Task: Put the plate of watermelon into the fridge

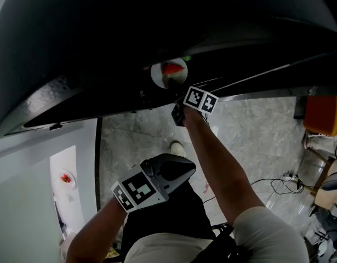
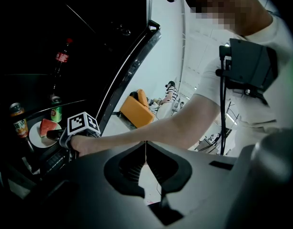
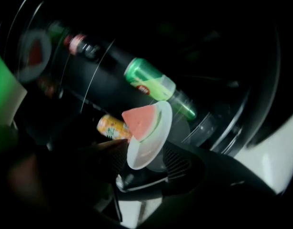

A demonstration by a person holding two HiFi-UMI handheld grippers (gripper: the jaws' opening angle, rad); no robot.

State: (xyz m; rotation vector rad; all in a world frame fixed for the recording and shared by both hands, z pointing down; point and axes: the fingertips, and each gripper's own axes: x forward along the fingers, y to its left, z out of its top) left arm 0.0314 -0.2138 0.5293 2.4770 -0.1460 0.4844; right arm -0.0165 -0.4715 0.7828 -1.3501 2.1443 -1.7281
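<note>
A white plate [image 3: 147,144] with a wedge of watermelon [image 3: 140,120] sits at the front of a dark fridge shelf. It also shows as the plate [image 1: 167,73] in the head view and the plate [image 2: 40,134] in the left gripper view. My right gripper [image 3: 145,160] reaches into the fridge, its jaws standing apart on either side of the plate's near rim without pressing on it. Low at my waist, my left gripper [image 2: 146,146] is shut with nothing in it. Seen from the head, the right gripper [image 1: 173,85] is just below the plate and the left gripper [image 1: 179,171] is far below it.
Behind the plate lie a green can [image 3: 151,84], an orange can [image 3: 109,127] and a cola bottle [image 3: 84,46]. The open fridge door's edge [image 2: 132,66] slants up beside my right arm. An orange box [image 1: 323,114] and cables lie on the marble floor at the right.
</note>
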